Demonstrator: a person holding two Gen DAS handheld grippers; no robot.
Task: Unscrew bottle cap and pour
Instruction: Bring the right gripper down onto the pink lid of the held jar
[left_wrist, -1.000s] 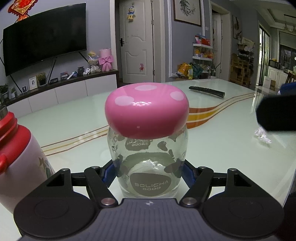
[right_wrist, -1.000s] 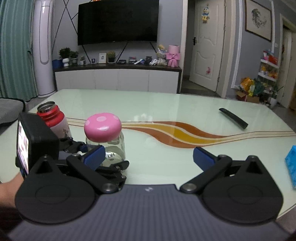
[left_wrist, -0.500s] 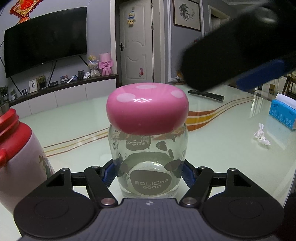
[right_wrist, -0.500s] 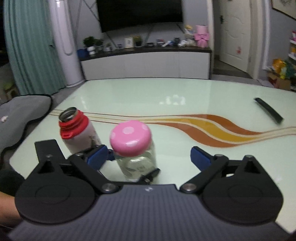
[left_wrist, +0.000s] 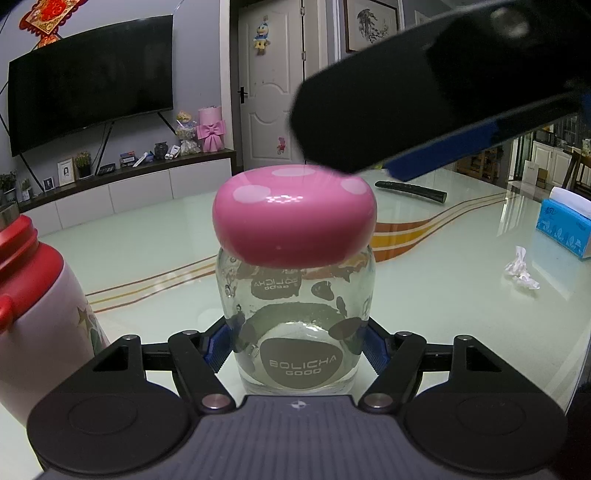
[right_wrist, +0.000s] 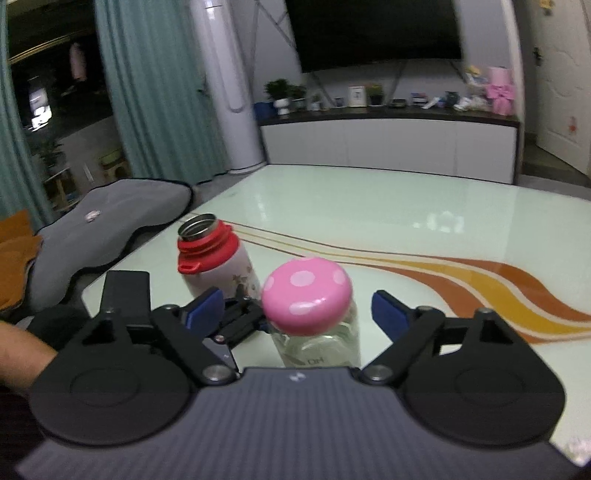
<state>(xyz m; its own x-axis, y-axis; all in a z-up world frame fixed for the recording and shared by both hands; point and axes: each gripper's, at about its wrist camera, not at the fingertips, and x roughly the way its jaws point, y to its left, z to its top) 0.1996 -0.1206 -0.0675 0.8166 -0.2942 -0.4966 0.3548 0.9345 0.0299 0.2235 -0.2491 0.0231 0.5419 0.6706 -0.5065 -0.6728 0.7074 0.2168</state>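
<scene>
A clear glass bottle (left_wrist: 295, 317) with a pink white-dotted mushroom cap (left_wrist: 294, 216) stands on the pale green table. My left gripper (left_wrist: 295, 345) is shut on the bottle's lower body. My right gripper (right_wrist: 301, 308) is open and hovers above and behind the cap (right_wrist: 306, 295), its blue pads on either side of it without touching. In the left wrist view the right gripper (left_wrist: 436, 107) shows as a dark blurred bar over the cap. A pink flask with a red collar and open steel mouth (right_wrist: 214, 258) stands just left of the bottle.
The flask (left_wrist: 33, 317) stands close on the left gripper's left. A black remote (left_wrist: 410, 189), a crumpled tissue (left_wrist: 521, 269) and a blue tissue box (left_wrist: 565, 227) lie to the right. A grey padded chair (right_wrist: 99, 221) stands past the table's left edge.
My right gripper has swung left and down, from beside the bottle to over the cap, staying open. The left gripper and the bottle have not moved.
</scene>
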